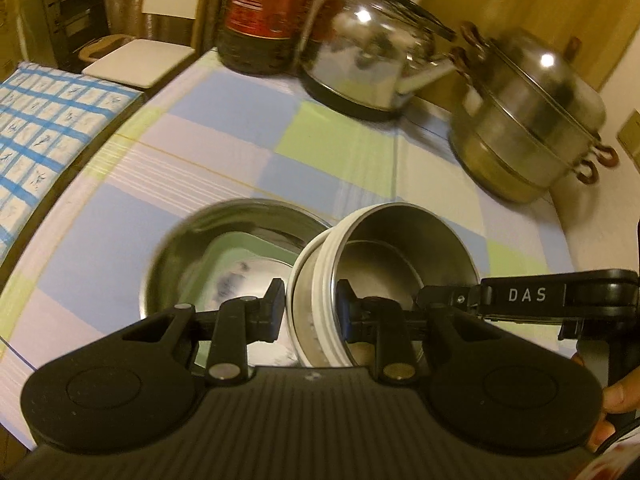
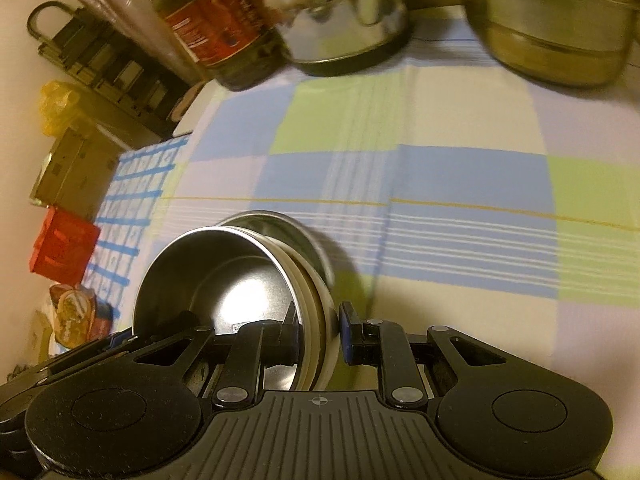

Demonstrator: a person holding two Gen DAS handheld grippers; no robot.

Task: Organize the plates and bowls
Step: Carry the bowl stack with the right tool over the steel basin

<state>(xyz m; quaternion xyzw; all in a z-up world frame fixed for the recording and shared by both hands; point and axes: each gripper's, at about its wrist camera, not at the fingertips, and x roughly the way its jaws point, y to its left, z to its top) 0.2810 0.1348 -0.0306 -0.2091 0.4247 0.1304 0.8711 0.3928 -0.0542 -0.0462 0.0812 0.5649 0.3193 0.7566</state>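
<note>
A steel bowl (image 1: 404, 248) with a ribbed white outer shell hangs tilted above the checked tablecloth (image 1: 224, 128). My left gripper (image 1: 310, 308) is shut on its left wall, one pad inside and one outside. My right gripper (image 2: 320, 332) is shut on the opposite wall of the same bowl (image 2: 224, 280). Under and behind it a wider steel basin (image 1: 208, 248) sits on the cloth, also seen as the basin (image 2: 292, 228) past the bowl's rim. The right gripper's arm (image 1: 524, 296) reaches in from the right in the left wrist view.
At the back of the table stand a dark oil bottle (image 1: 272, 16), a shiny steel kettle (image 1: 372, 56) and a lidded steamer pot (image 1: 532, 120). A blue-grid cloth (image 1: 48, 120) covers a surface to the left. A person's hand (image 1: 620, 396) shows at the right edge.
</note>
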